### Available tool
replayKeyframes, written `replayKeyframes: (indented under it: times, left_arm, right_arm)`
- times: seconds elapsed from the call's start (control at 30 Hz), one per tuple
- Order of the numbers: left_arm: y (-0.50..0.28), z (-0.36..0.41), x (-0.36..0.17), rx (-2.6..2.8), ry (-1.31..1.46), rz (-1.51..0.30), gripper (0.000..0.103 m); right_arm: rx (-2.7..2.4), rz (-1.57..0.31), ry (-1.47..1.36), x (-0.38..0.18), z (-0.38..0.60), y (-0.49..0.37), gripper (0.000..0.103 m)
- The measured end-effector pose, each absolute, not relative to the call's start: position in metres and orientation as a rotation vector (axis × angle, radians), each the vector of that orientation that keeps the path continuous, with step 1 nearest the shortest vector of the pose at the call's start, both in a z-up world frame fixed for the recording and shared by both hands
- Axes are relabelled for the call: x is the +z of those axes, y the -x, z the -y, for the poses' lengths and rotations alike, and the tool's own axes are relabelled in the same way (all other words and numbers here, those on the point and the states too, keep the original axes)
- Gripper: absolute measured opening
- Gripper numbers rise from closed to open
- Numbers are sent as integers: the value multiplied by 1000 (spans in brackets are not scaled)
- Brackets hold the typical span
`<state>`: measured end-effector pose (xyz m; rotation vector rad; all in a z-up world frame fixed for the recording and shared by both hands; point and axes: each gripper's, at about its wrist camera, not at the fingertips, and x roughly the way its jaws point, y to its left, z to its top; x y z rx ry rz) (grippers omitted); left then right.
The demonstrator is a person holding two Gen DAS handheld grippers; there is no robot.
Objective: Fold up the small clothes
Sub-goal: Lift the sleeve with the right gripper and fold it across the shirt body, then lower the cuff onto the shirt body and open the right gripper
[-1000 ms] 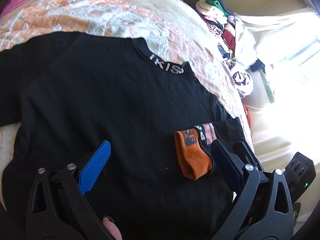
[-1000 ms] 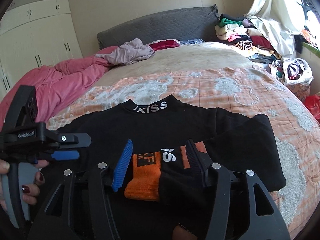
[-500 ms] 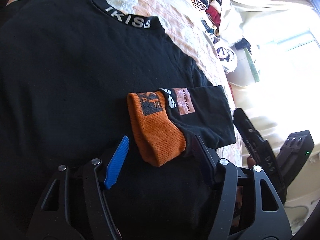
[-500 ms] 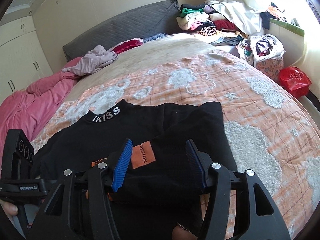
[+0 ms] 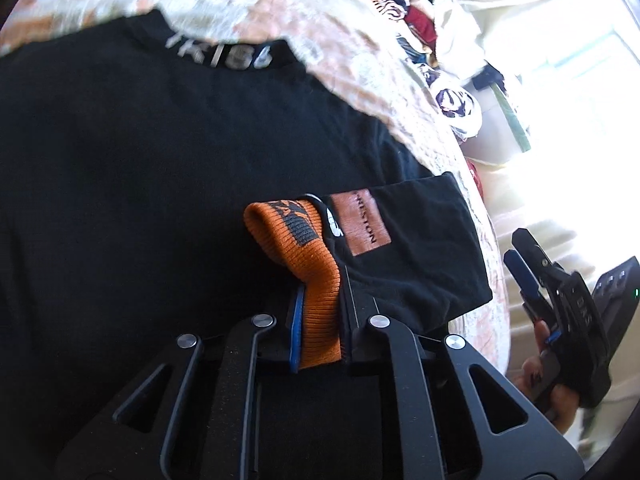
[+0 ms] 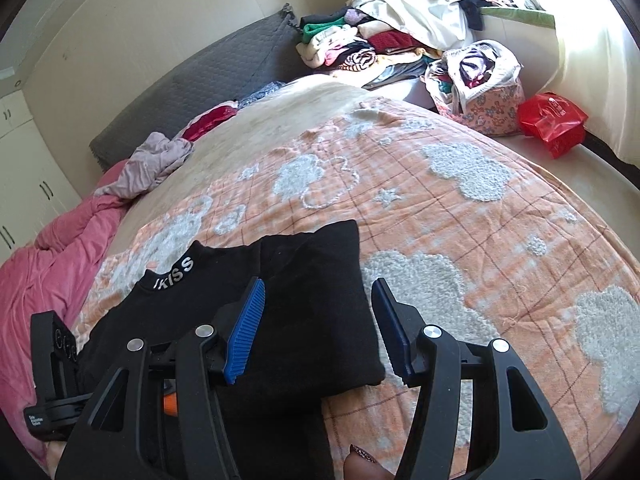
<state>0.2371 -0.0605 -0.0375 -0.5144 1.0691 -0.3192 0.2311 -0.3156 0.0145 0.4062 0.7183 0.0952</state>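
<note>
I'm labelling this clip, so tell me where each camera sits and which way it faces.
Left wrist: on the left tongs, looking down at the orange cuff they are closing on; a hand with the right tongs shows.
Right wrist: on the right tongs, facing up the bed; tongs open.
Shared: the black top.

**The bed and what lies on it**

I am working over a wide bed (image 6: 460, 216) covered by an orange quilted blanket with fluffy white cloud shapes (image 6: 440, 240). A black top with white letters on its collar (image 6: 224, 300) lies spread flat on the blanket at the near side, one sleeve folded across it. Beyond the blanket a cream cover (image 6: 280, 120) runs up to a grey quilted headboard (image 6: 208, 80). A crumpled pale lilac garment (image 6: 152, 164) and a dark red cloth (image 6: 208, 122) lie near the headboard. A rumpled pink duvet (image 6: 52, 256) lies along the far left side of the bed.
</note>
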Motion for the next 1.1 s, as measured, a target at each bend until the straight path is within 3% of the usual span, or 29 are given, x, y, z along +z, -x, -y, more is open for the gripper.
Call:
replayKeyframes:
  times: [0.5, 1.1]
  left_arm:
    - [-228, 12, 45, -216, 411, -848, 5]
    - [-214, -53, 37, -89, 459, -838, 5]
  right_arm:
    - [76, -732, -385, 12, 313, -232, 54]
    - [131, -751, -267, 8, 274, -233, 54]
